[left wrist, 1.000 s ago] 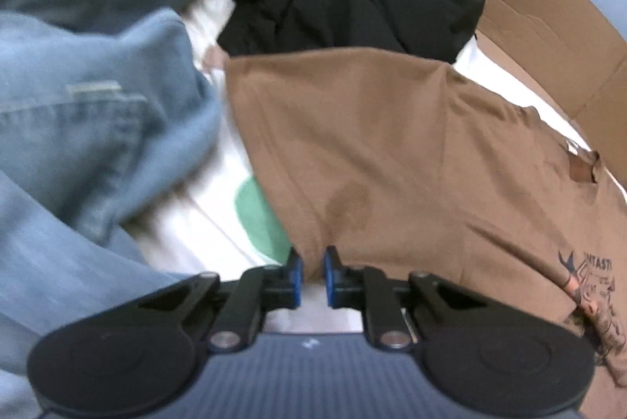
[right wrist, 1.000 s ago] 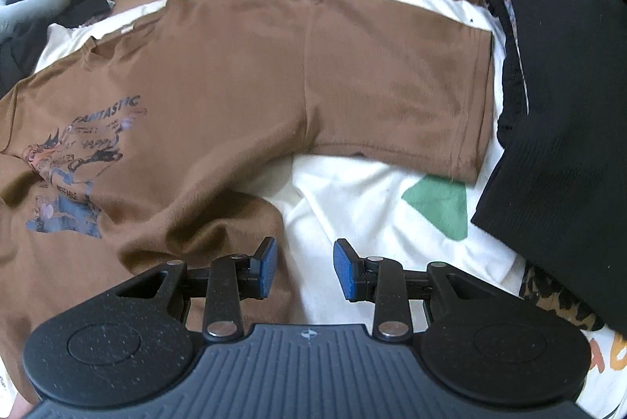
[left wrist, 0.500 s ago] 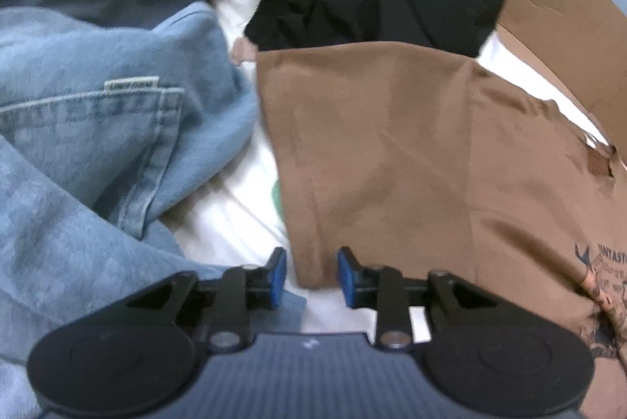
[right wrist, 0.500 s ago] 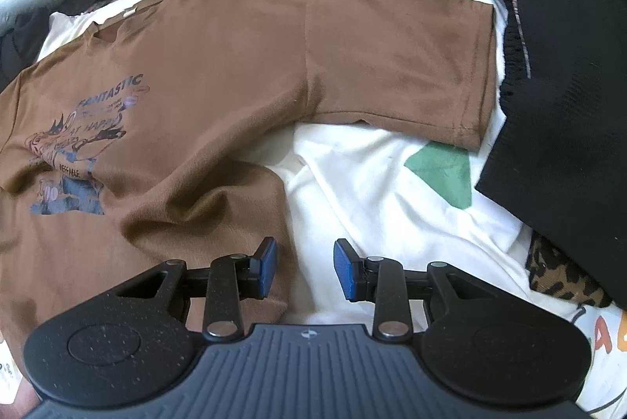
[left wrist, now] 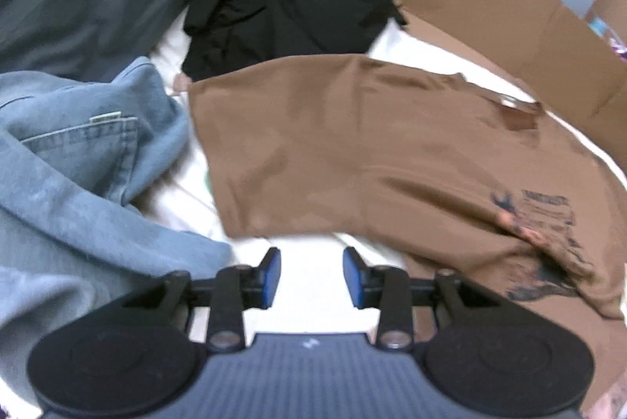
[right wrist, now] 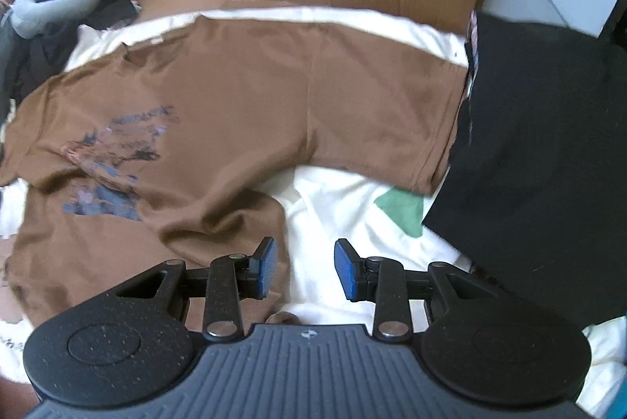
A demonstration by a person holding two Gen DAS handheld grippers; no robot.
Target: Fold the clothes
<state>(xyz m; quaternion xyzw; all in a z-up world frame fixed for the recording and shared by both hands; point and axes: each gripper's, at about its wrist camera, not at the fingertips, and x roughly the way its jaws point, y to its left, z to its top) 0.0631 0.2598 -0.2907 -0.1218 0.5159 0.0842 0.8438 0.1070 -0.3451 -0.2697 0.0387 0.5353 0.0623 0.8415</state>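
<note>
Looking down, I see the brown T-shirt (right wrist: 243, 98) spread flat on a white sheet (right wrist: 333, 207). Left tongs (left wrist: 311, 276) and right tongs (right wrist: 305, 268) are both opening, empty, above its lower edge. Its chest print is blurred; black clothing (right wrist: 548, 164) hides the sleeve's far side.

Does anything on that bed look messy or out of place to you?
Yes. The brown T-shirt isn't lying flat: its lower part is bunched into wrinkles near the right gripper. Around it lie unfolded jeans and a crumpled black garment. Nothing looks torn or spilled.
</note>
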